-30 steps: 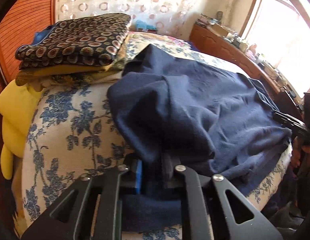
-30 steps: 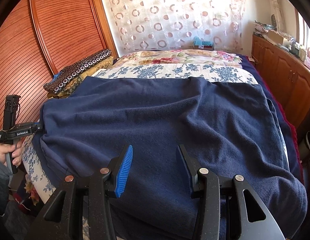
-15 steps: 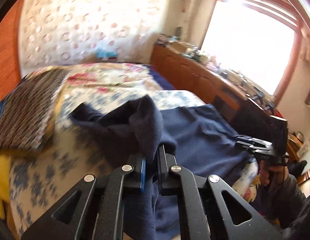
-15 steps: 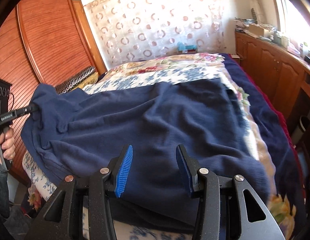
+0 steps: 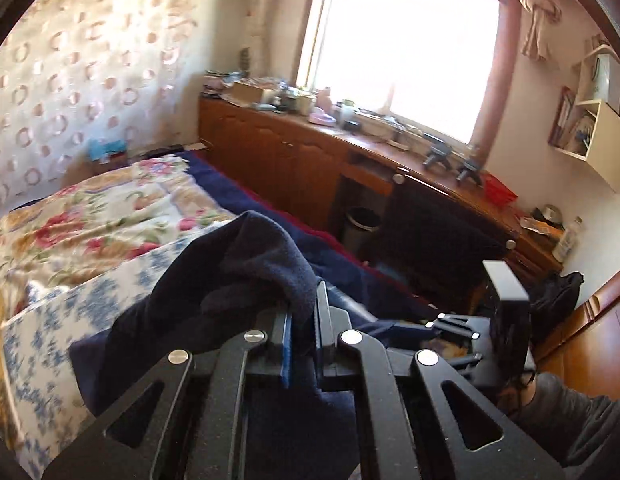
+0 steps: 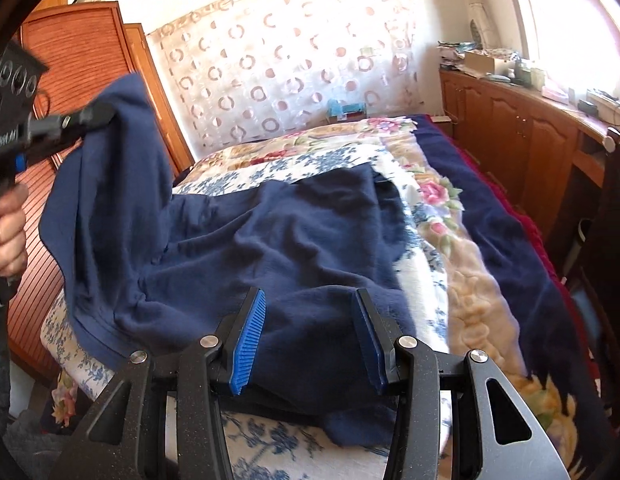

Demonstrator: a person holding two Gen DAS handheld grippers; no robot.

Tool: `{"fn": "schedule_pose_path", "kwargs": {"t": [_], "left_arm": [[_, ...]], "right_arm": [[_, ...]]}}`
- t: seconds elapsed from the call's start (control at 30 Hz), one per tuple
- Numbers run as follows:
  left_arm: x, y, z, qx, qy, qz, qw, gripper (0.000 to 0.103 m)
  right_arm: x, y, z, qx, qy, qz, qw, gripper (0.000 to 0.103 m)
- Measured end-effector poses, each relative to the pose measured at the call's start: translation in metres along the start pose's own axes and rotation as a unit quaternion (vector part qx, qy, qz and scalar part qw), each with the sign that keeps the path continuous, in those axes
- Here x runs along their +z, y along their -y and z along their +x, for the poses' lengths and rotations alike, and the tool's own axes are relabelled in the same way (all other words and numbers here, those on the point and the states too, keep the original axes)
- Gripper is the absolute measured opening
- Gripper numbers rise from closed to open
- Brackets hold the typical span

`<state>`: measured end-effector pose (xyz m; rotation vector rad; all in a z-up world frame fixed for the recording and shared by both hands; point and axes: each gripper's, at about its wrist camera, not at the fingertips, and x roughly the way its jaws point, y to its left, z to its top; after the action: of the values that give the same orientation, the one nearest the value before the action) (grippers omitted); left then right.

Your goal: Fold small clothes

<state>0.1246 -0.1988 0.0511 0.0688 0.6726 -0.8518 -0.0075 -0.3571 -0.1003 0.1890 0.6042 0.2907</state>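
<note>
Right wrist view takes in what the other misses: the navy garment (image 6: 278, 248) spread over the floral bedspread (image 6: 462, 280) in the middle of the frame, one corner lifted at upper left by the left gripper (image 6: 98, 114). Left wrist view shows that left gripper (image 5: 303, 330) pinched tight on a navy fold at lower centre. The right gripper (image 6: 308, 344) gapes wide, straddling the garment's near edge at bottom centre.

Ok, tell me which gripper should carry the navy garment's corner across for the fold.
Left. The left gripper is clamped on the navy garment, its corner lifted; the right gripper sits open, holding nothing.
</note>
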Motion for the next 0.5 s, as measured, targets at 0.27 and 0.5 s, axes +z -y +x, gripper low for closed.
{"fn": "schedule_pose_path", "kwargs": {"t": [0.27, 0.5], "left_arm": [[-0.012, 0.011, 0.023, -0.006, -0.027, 0.024, 0.9993, 0.048], [-0.04, -0.018, 0.017, 0.037, -0.047, 0.016, 0.9981, 0.07]], "right_arm": [[-0.006, 0.006, -0.01, -0.01, 0.005, 0.01, 1.0, 0.047], [0.005, 0.004, -0.005, -0.004, 0.01, 0.009, 1.0, 0.047]]}}
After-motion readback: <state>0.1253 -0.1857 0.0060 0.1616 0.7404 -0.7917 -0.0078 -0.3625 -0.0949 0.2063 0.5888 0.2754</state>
